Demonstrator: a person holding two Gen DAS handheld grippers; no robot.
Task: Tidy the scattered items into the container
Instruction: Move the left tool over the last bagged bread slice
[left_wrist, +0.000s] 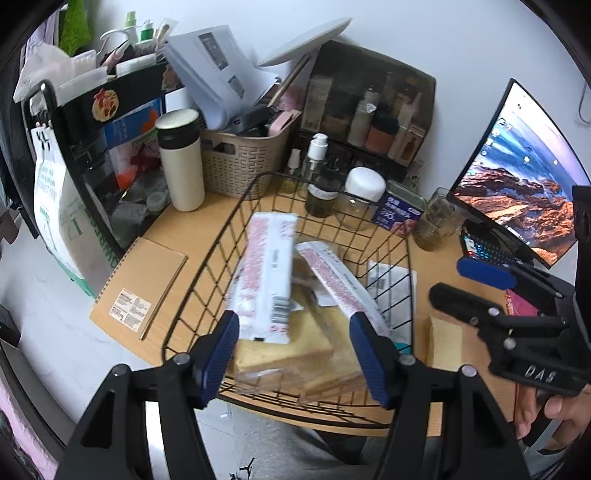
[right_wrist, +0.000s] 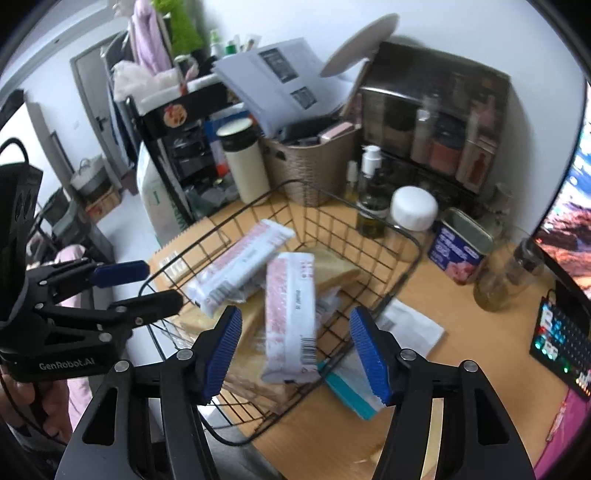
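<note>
Left claw spread wide, holding nothing, poised over the near rim of the wire basket. Blue ribbed pads clear of the packets below. Right claw likewise spread wide and empty, over the basket's near right corner.

Seen from the left wrist, right claw off to the right of the basket above the counter, fingers parted, "DAS" readable on its black body. Seen from the right wrist, left claw at the basket's left edge, fingers parted, marked "GenRobot.AI".

In the basket: two white-and-pink packets with barcodes, one lying across the other, blurred, print unreadable. Under them, bagged bread slices.

Outside the basket, on the counter at its right: a teal-and-white pack just beside the wire, a paper slip, and a tan block seen only from the left wrist.

Behind the basket: blue tin with writing too small to read, white-capped jar, glass jar, pump bottle, cream flask, woven bin. Brown notebook with a label sticker at the left. Monitor at the right.
</note>
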